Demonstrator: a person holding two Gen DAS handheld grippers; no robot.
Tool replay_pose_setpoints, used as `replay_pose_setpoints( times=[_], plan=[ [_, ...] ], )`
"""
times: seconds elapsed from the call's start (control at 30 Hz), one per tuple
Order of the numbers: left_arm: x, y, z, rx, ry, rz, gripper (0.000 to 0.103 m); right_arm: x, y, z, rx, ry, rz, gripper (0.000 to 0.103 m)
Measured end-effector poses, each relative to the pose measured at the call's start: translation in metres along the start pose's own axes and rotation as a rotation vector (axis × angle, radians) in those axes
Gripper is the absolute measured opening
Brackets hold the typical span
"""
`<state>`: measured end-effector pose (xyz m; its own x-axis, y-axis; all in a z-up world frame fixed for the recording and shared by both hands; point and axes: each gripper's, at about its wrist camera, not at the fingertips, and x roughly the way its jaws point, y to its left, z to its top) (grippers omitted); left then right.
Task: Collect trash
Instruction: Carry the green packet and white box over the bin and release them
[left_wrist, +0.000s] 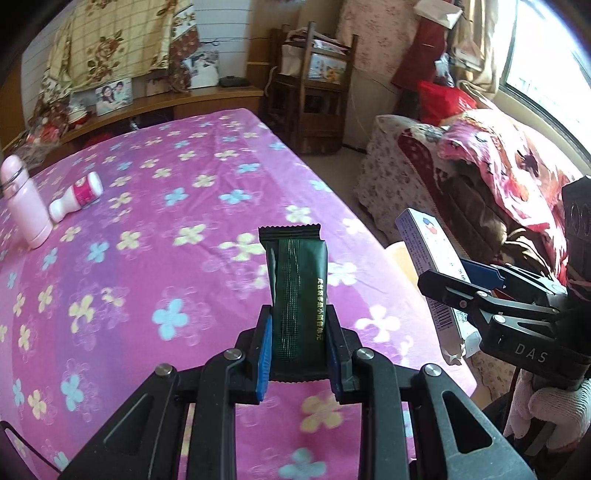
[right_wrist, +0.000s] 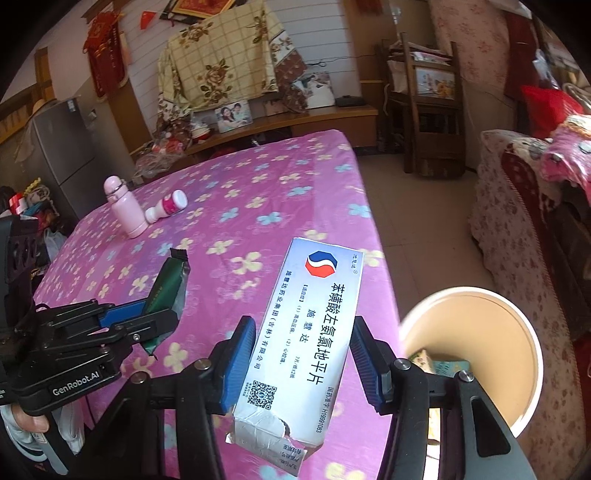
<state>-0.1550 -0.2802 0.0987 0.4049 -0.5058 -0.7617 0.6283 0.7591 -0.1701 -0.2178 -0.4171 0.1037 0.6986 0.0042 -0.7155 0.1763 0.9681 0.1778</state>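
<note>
- Pink flowered cloth covers the table (right_wrist: 280, 192), with a cream bin (right_wrist: 476, 354) standing just off its near right edge.
- Right tool (right_wrist: 301, 356) is clenched on a torn white medicine box (right_wrist: 314, 325), long axis pointing away; the bin lies right beside it, so this hand looks nearer.
- Left tool (left_wrist: 297, 343) grips a dark green wrapper (left_wrist: 295, 291), upright over the table.
- Farther off, a pink flask (left_wrist: 24, 201) and small bottle (left_wrist: 75, 197) remain.
</note>
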Motion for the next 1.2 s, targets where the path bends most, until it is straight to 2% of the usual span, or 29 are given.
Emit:
replay_pose_setpoints(
  times=[0.3, 0.7, 0.93, 1.2],
  plan=[
    [0.024, -0.052, 0.008, 0.074, 0.026, -0.045, 0.027, -0.016, -0.061, -0.009, 0.082, 0.004, -0.072, 0.055],
    [0.060, -0.105, 0.019, 0.133, 0.078, -0.124, 0.027, -0.010, -0.139, -0.030, 0.224, 0.059, -0.145, 0.055],
    [0.083, -0.133, 0.020, 0.157, 0.117, -0.189, 0.027, -0.004, -0.168, -0.040, 0.305, 0.071, -0.191, 0.057],
    [0.105, -0.147, 0.021, 0.157, 0.141, -0.217, 0.027, 0.000, -0.189, -0.046, 0.362, 0.078, -0.229, 0.058]
  ],
)
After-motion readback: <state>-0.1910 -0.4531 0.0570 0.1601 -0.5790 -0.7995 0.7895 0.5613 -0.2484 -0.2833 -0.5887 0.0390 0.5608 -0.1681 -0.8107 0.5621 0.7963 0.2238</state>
